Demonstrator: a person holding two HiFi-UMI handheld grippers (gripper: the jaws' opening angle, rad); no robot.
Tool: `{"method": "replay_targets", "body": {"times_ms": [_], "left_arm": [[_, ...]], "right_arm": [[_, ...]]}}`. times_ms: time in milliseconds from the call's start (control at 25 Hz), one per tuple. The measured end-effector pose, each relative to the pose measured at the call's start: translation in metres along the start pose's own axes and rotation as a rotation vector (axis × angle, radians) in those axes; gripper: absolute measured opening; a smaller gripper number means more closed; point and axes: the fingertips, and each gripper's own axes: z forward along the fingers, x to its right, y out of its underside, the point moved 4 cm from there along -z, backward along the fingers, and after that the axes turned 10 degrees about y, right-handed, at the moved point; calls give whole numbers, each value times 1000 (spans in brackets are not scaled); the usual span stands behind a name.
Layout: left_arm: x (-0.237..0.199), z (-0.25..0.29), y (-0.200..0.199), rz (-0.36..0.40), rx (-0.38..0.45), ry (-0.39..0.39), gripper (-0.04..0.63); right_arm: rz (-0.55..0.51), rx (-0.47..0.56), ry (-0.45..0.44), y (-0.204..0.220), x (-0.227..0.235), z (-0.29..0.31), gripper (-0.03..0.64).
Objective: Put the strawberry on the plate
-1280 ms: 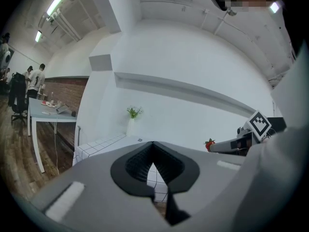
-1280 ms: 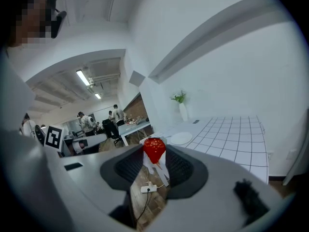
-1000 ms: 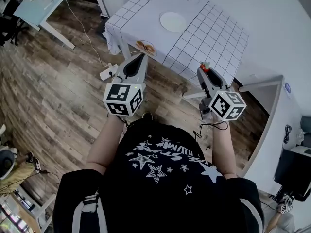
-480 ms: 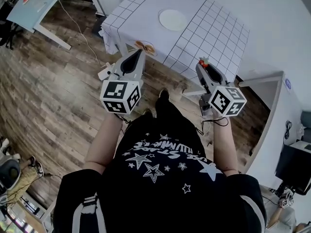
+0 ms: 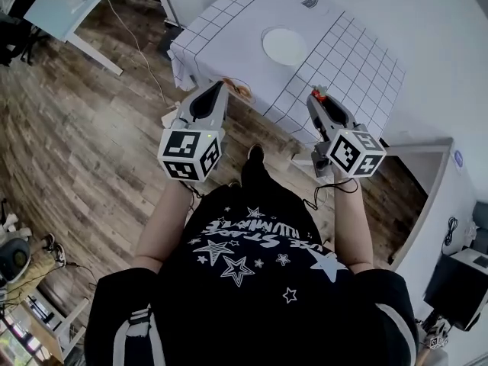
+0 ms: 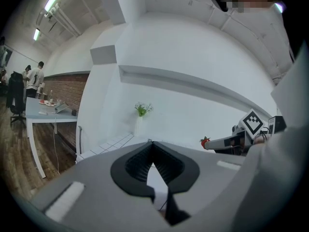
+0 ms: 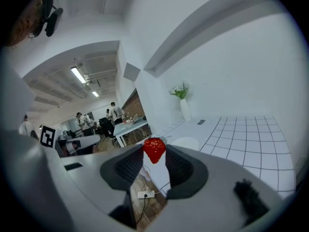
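The person stands a step back from the table [image 5: 229,29], both forearms reaching forward from the body and a claw in each hand, the two held side by side and well apart, noses aimed at the table's near edge. The left gripper [image 5: 218,88] hangs over the wood floor [image 5: 99,136] just short of the table; its jaws are pressed together at the tips, with nothing between them. The right gripper [image 5: 318,97] reaches a little further, its nose just above the gridded cloth at the near edge. Its jaws are clamped on the single strawberry [image 7: 154,150], pinching it by the sides right at the tips, so that most of the fruit stands clear above them. The berry sits roughly upright: the broad, leafy end is up, the narrow end points down between the jaws, and its long axis runs crosswise to the claw. It is in the air, not touching the table. There is one plate [image 5: 284,46], white and round, lying flat further in on the table, well apart from the berry and ahead of it. One white vase [image 7: 185,108] with a green sprig stands at the far side by the wall. Off to the left are a pale desk [image 5: 69,6] and a few people [image 7: 115,111] near it.
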Motion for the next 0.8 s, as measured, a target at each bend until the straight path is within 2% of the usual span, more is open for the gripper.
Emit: {"method": "replay_targets", "body": {"times_ms": [360,800], "left_arm": [[-26,58,-13,3,-36,-17,9],[-34,117,-22,19,-66,-36,9]], "right_arm": [[17,-27,-38,-26,28,68,152],[39,-49,-81,-43,65,118,152]]}}
